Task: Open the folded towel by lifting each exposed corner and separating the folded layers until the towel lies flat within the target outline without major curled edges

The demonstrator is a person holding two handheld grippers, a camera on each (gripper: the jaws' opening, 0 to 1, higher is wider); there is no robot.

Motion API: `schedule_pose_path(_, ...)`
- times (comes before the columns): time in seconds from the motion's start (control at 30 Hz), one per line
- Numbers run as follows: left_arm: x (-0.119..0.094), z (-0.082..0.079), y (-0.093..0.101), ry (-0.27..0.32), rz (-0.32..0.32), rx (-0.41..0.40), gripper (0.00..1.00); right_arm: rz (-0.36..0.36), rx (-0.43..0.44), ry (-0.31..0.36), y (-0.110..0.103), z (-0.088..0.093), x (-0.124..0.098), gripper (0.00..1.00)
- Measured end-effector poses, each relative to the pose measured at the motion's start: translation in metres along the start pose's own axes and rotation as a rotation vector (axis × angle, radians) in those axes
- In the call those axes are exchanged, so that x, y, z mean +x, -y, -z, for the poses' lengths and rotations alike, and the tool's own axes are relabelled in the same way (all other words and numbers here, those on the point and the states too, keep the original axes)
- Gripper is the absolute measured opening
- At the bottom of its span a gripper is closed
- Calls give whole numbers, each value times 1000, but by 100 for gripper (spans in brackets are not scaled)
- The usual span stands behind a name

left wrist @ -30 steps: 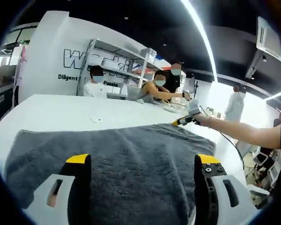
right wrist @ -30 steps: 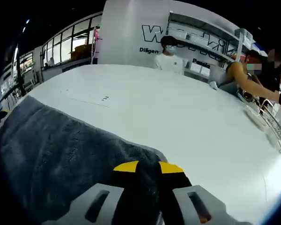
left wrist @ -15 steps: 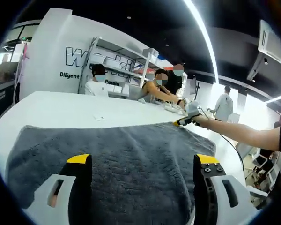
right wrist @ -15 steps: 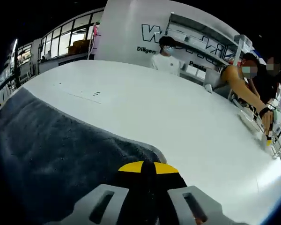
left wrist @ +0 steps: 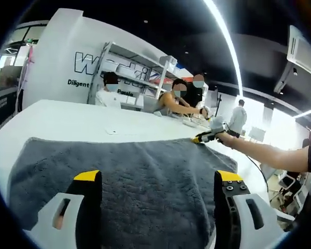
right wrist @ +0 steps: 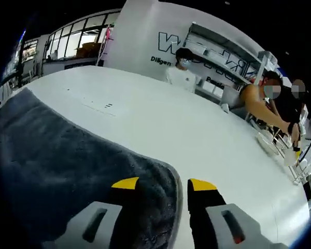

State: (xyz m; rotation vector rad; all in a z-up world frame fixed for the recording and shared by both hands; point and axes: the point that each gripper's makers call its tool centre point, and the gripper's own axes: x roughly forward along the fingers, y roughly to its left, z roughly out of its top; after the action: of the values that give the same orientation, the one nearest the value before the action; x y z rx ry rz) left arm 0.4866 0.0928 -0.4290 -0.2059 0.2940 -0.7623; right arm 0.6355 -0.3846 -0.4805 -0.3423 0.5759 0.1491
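A dark grey towel point(left wrist: 129, 166) lies spread on the white table point(left wrist: 67, 116). My left gripper point(left wrist: 158, 177) hovers over the towel's near part, jaws wide open with nothing between them. At the towel's far right corner sits my right gripper point(left wrist: 206, 136), held by a person's arm point(left wrist: 264, 154) reaching in from the right. In the right gripper view, my right gripper point(right wrist: 164, 184) stands open astride the towel's rounded corner point(right wrist: 168, 174): one jaw over the towel point(right wrist: 57, 150), the other over bare table point(right wrist: 207, 140).
Small printed marks point(right wrist: 101, 105) lie on the table beyond the towel. Several people point(left wrist: 110, 89) work at the table's far side, in front of shelves point(left wrist: 140, 65). Racks and small items point(right wrist: 282, 148) crowd the far right end of the table.
My right gripper was shut on the towel's corner and has now opened, letting the corner go onto the table. My left gripper stays open over the towel.
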Motion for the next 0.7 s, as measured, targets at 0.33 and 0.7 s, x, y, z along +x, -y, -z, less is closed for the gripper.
schedule_pose_path(0.33,-9,5,-7,-42,-38,12,89,-204,1,31,-79,1,-75,84)
schedule_pose_path(0.7,-24,12,-22,-101,-95,48,92,-495,34,141,-193,-19,-165,99)
